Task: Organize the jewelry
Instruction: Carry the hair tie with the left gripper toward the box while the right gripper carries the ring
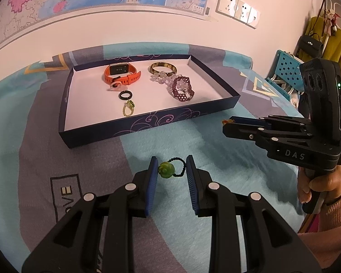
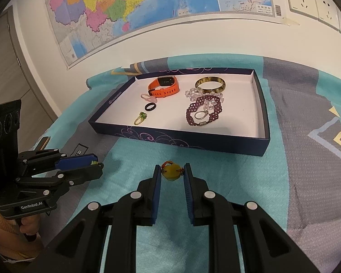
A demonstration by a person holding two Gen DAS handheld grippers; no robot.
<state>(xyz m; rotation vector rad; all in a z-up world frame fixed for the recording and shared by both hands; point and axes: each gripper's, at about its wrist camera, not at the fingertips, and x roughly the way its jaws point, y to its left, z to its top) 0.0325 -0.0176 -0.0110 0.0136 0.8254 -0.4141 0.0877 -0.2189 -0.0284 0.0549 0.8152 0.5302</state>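
Two grippers each carry a ring near a shallow box (image 2: 260, 125) at twelve o'clock on the bedspread (image 2: 295, 159), presumably for sorting. Inside lie an orange watch (image 2: 164, 86), a bangle (image 2: 210, 84) and a purple bracelet (image 2: 203, 111). The left gripper (image 1: 171, 169) brackets a green flower ring (image 1: 166, 170), touching one pad; clamped or not, I cannot tell. The right gripper (image 2: 171, 174) pinches a yellow bead ring (image 2: 172, 174).
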